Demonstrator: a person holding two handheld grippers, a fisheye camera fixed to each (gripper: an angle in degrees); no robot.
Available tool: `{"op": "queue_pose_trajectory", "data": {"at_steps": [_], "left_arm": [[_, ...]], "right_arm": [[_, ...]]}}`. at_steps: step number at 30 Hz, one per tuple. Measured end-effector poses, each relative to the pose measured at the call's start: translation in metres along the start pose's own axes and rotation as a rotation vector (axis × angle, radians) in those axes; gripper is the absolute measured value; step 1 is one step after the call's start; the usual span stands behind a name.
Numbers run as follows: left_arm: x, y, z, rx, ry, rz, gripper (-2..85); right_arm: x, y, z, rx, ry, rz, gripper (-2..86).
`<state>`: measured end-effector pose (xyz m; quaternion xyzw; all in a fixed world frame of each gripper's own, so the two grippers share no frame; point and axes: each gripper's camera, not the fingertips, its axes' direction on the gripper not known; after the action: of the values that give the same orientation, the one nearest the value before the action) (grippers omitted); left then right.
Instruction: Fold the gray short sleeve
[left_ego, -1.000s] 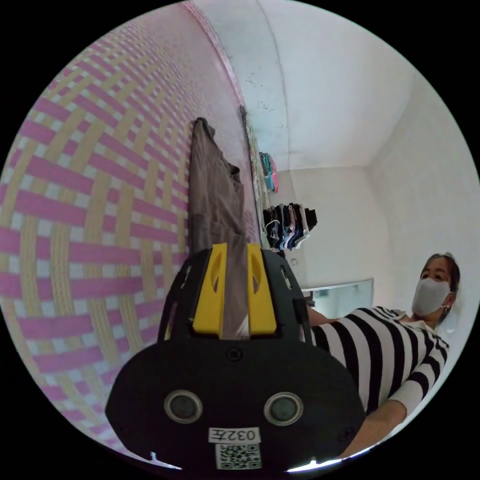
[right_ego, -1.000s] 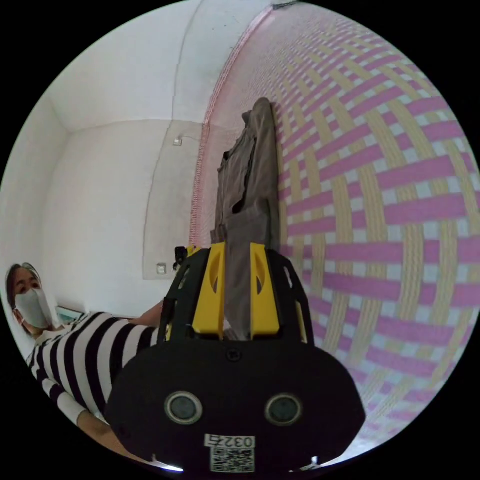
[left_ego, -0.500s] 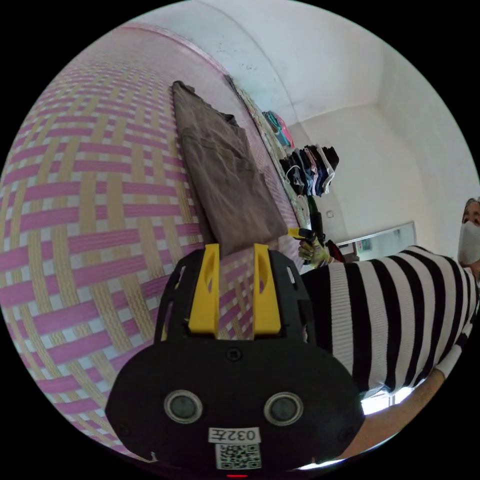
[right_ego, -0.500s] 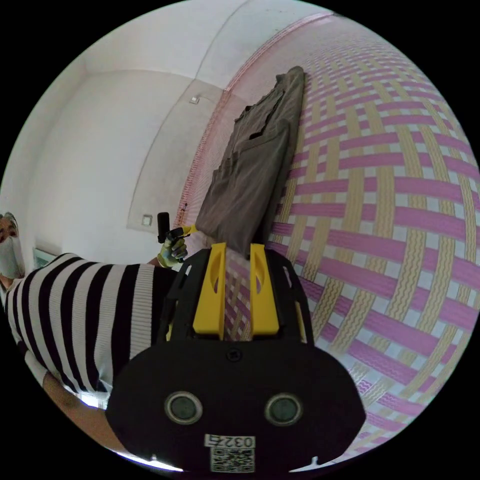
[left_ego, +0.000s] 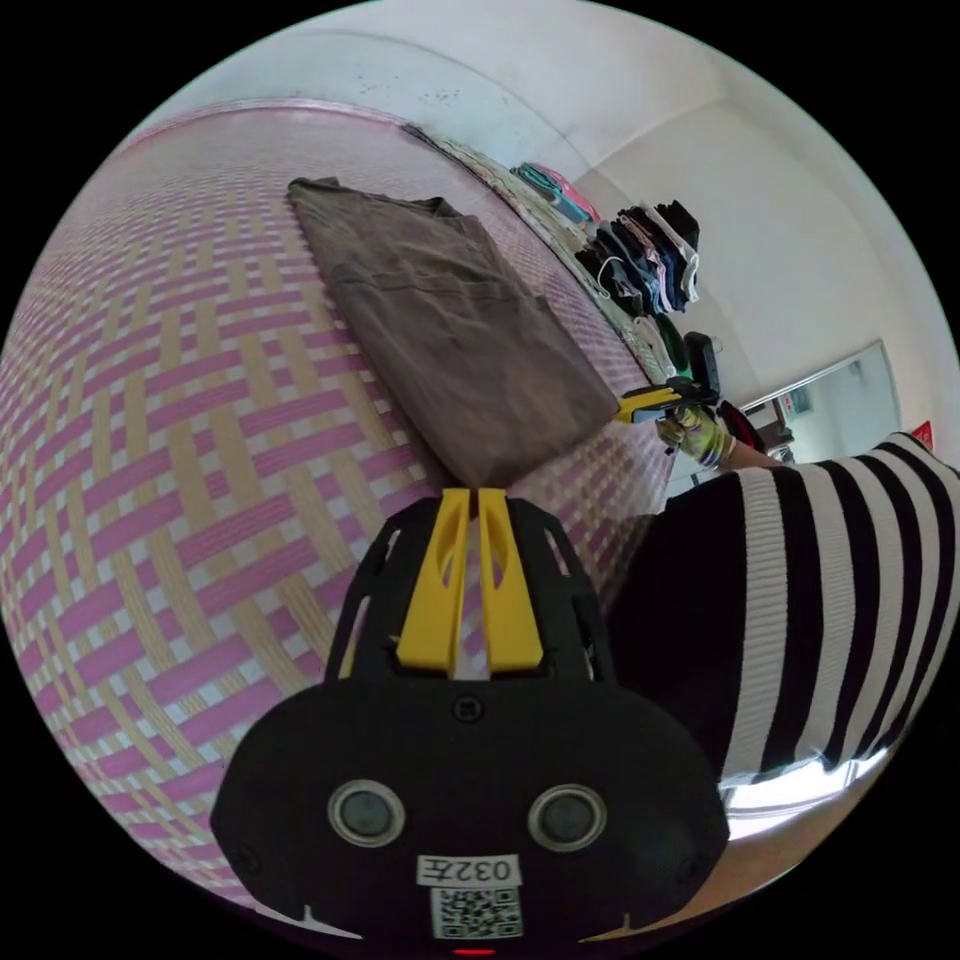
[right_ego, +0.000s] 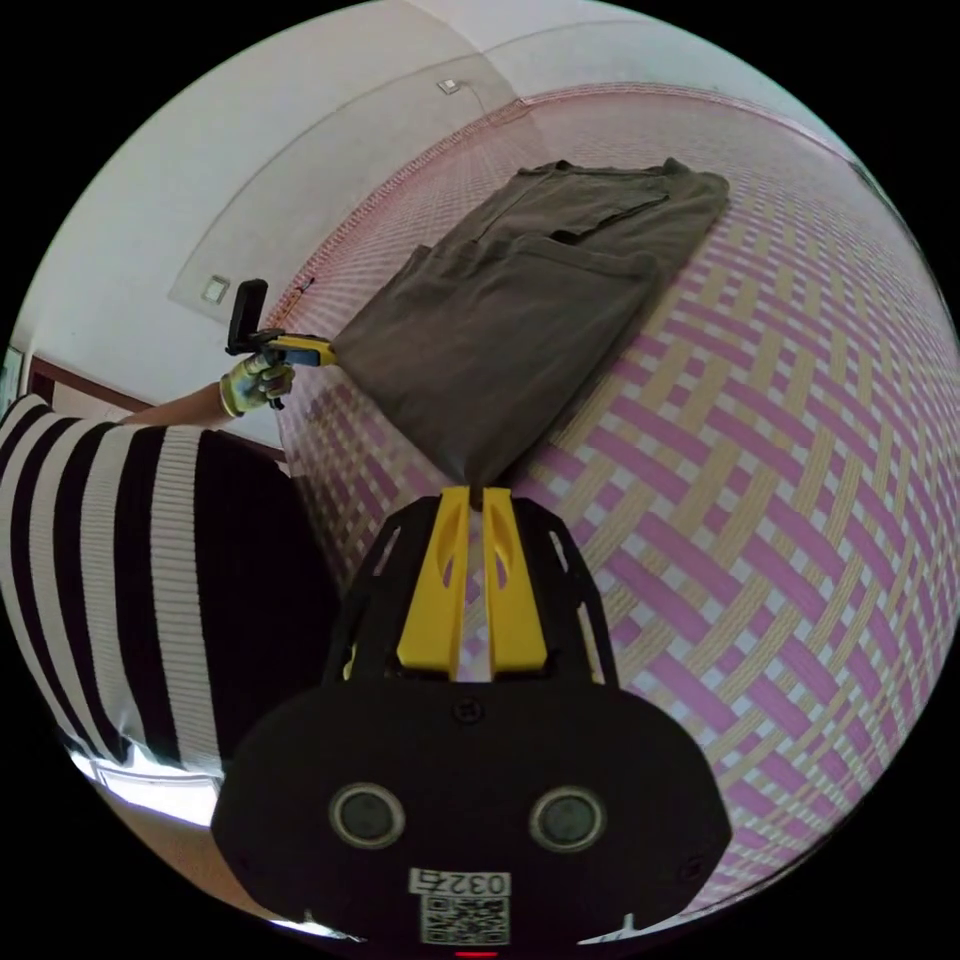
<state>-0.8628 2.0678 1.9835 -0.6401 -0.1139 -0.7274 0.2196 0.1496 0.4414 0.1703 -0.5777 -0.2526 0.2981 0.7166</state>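
In the left gripper view, the left tool (left_ego: 474, 492) sits at lower centre with its yellow jaws almost pressed together, their tips right at the near corner of the gray-brown short-sleeve shirt (left_ego: 450, 325); whether cloth lies between them I cannot tell. The shirt lies flat, folded into a long panel, in the upper middle of the frame on the pink-and-yellow woven mat (left_ego: 180, 450). At right centre the other yellow-tipped tool (left_ego: 645, 403) touches the shirt's far hem corner, held by a gloved hand (left_ego: 695, 437), beside the person's black-and-white striped top (left_ego: 800, 620). A stack of folded clothes (left_ego: 645, 260) sits at upper right. In the right gripper view, the right tool (right_ego: 477, 492) shows the same narrow slit at the shirt (right_ego: 530, 310) corner nearest it, with the mat (right_ego: 760, 500) to the right. The risk, as I judge it, is a shallow bite: if either tool pinches just one layer, or none, lifting the hem would peel the side folds apart or drop a corner, leaving a skewed fold.
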Motion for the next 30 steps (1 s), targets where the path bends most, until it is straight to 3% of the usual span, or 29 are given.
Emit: {"op": "queue_pose_trajectory", "data": {"at_steps": [3, 6, 12, 18, 20, 26, 30], "left_arm": [[0.015, 0.007, -0.016, -0.041, 0.066, -0.006, -0.9], [0.031, 0.024, -0.042, -0.075, 0.242, -0.007, -0.9], [0.071, 0.042, -0.123, -0.006, 0.472, 0.024, -0.9], [0.071, -0.060, -0.211, 0.109, 0.556, 0.035, -1.0], [0.042, -0.119, -0.229, 0.109, 0.571, -0.066, -1.0], [-0.046, -0.244, -0.230, 0.046, 0.566, -0.318, -1.0], [-0.085, -0.277, -0.218, -0.015, 0.554, -0.425, -1.0]], "right_arm": [[-0.014, 0.011, -0.019, -0.011, -0.019, -0.004, -0.3], [-0.032, 0.030, -0.042, -0.059, -0.088, -0.014, -0.5], [-0.043, 0.060, -0.107, -0.029, -0.355, 0.064, -0.8], [-0.008, 0.006, -0.199, 0.153, -0.492, 0.092, -0.8], [0.020, -0.036, -0.225, 0.176, -0.502, 0.118, -0.8], [0.118, -0.134, -0.235, 0.168, -0.575, 0.308, -0.6], [0.171, -0.157, -0.218, 0.121, -0.629, 0.458, -0.6]]}}
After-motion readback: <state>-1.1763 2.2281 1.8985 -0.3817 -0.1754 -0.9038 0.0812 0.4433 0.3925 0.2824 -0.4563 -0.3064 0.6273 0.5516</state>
